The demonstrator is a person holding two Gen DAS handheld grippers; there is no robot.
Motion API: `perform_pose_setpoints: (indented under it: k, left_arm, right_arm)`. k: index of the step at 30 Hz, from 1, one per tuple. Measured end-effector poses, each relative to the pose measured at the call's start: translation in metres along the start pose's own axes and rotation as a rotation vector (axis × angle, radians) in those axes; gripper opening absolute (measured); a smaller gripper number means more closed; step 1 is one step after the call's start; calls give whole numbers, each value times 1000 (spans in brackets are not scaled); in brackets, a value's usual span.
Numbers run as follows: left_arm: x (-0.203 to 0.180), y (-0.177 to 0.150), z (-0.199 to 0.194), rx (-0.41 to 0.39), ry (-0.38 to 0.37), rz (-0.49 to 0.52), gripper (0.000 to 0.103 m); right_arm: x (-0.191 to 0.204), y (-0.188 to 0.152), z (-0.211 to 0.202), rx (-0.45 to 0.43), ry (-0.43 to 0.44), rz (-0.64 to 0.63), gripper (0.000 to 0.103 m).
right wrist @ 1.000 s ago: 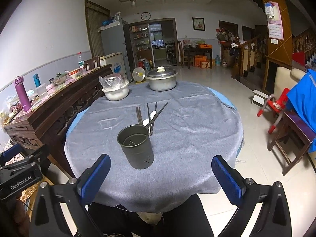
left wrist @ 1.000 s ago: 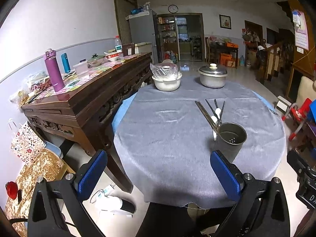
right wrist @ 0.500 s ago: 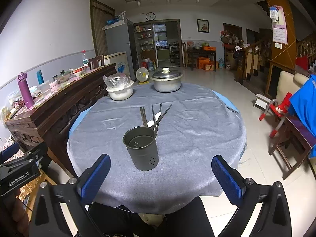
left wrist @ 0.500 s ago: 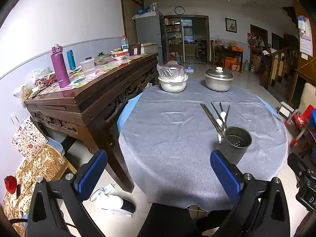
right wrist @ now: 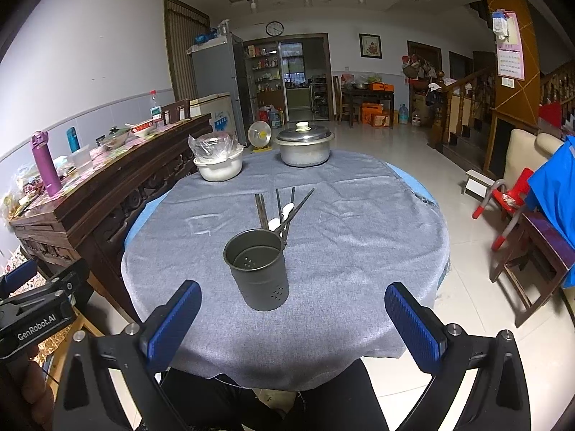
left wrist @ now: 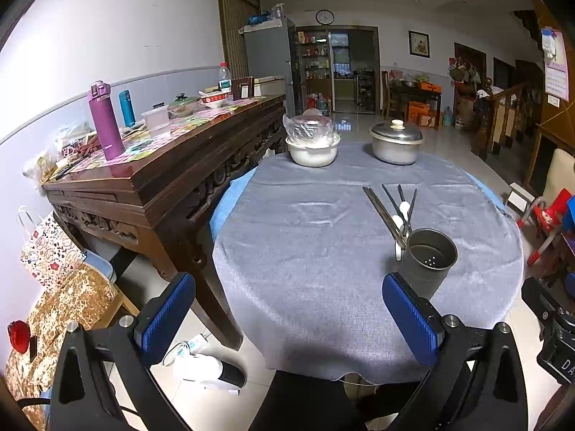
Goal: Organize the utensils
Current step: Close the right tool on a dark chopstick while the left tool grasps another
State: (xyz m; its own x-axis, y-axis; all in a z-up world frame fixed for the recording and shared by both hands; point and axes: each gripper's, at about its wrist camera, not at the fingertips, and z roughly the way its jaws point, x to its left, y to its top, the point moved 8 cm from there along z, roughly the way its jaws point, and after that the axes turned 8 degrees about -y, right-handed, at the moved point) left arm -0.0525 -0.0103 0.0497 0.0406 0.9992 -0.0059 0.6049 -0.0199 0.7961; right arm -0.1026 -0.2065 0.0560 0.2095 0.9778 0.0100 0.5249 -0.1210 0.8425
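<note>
While both grippers hang wide apart and empty, little has changed

Left wrist view: we have drifted closer over the last second; left gripper (left wrist: 285, 319) splayed; holder (left wrist: 429, 260) at 2 o'clock, utensils (left wrist: 393, 212) flat on the cloth (left wrist: 305, 244) just behind it

Right wrist view: right gripper (right wrist: 291, 318) spread, holder (right wrist: 259, 271) at 12 o'clock and larger than before, utensils (right wrist: 282, 210) beyond

We judge the approach underway, nothing sorted yet
</note>
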Motion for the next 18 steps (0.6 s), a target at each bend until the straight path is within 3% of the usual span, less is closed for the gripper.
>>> perform_pose_setpoints:
  k: [10,14,18]
  left_arm:
    - [-10,10,28,26,-2,20,103]
    - [-12,21,60,76,-38,21,103]
    - [-13,33,105,159,-104,0,103]
  right_arm:
    - [-20,20,23,8,-6,22,103]
    - [-31,45,50,50,67,53,103]
    - [-42,71,103,142,142,70,103]
